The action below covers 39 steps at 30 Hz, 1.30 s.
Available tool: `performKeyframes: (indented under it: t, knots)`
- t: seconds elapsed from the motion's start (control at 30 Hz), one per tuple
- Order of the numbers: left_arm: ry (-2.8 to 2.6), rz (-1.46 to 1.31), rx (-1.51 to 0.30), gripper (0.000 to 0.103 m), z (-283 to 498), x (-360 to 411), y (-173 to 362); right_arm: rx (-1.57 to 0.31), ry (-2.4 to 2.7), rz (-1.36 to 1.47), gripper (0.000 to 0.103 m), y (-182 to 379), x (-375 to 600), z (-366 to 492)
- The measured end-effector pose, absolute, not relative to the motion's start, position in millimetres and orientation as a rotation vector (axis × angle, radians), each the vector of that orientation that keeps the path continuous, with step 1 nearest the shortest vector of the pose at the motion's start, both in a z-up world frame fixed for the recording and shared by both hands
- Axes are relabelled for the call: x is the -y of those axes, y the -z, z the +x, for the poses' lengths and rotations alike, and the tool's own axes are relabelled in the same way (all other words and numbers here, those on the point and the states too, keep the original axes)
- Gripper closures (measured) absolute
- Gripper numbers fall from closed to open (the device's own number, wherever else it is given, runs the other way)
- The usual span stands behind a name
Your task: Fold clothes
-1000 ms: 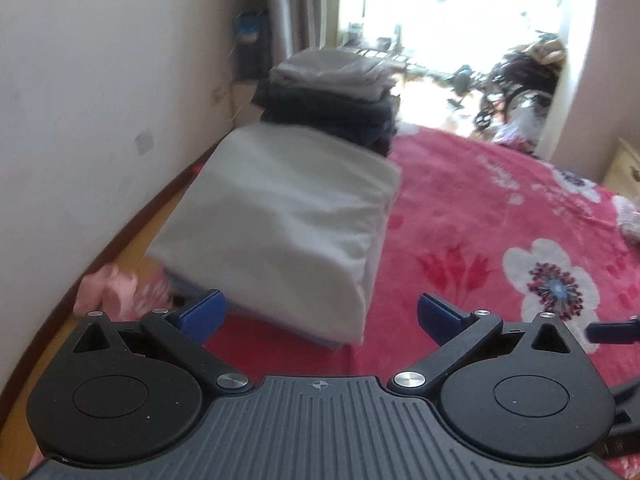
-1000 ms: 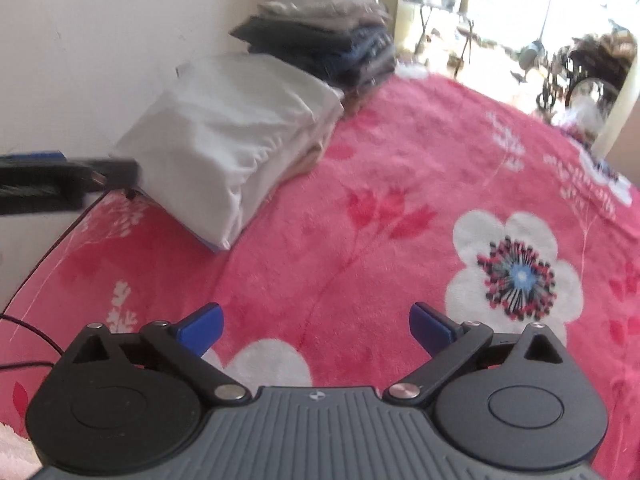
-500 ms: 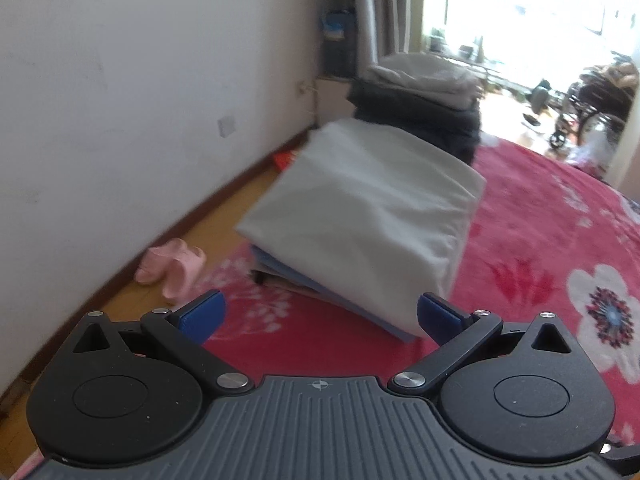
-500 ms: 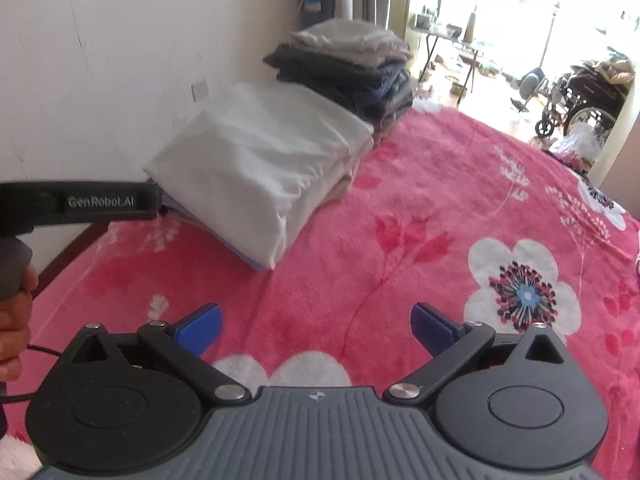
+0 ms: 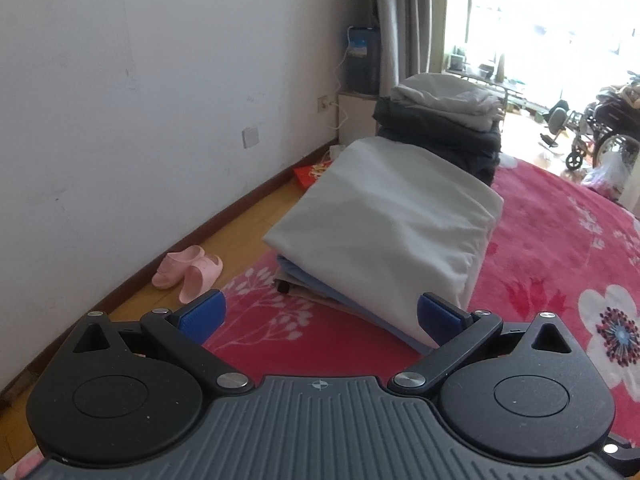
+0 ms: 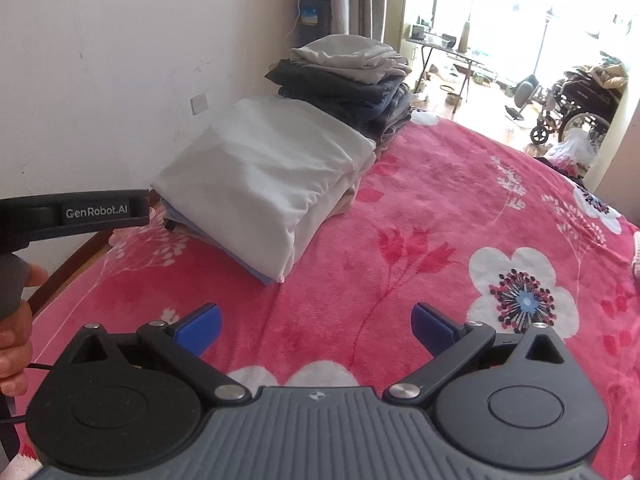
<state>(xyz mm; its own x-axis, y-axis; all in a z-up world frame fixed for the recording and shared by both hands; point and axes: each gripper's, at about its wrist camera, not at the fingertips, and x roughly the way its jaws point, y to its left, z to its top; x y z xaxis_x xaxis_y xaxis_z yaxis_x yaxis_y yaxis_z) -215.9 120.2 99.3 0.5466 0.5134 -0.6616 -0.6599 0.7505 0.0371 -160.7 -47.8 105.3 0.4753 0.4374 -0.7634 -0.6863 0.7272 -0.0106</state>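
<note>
Both my jaws are standing spread, left gripper [image 5: 318,314] and right gripper [image 6: 316,324] gripping nothing; the folded white garment [image 6: 264,172] is lying stacked beside the dark pile [image 6: 352,88]. I'm judging squared edges matter next.

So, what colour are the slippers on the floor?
The slippers are pale pink, seen only in the left wrist view.

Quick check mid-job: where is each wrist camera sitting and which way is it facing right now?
Left wrist: behind the open left tool, low over the bed edge, facing the white folded pile, wall and pink slippers; only its fingers show.
Right wrist: behind the open right tool, over the pink blanket, facing the same pile; the left tool and a hand show.
Shared: white pile and dark stack behind it.
</note>
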Motion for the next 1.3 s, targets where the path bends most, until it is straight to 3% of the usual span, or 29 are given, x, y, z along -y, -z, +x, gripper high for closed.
performKeyframes:
  t: [1.3]
  knots:
    - [-0.627, -0.209, -0.820, 0.000, -190.1, -53.0, -78.1, -0.859, -0.553, -0.303, 0.000, -97.8, 96.4, -143.5]
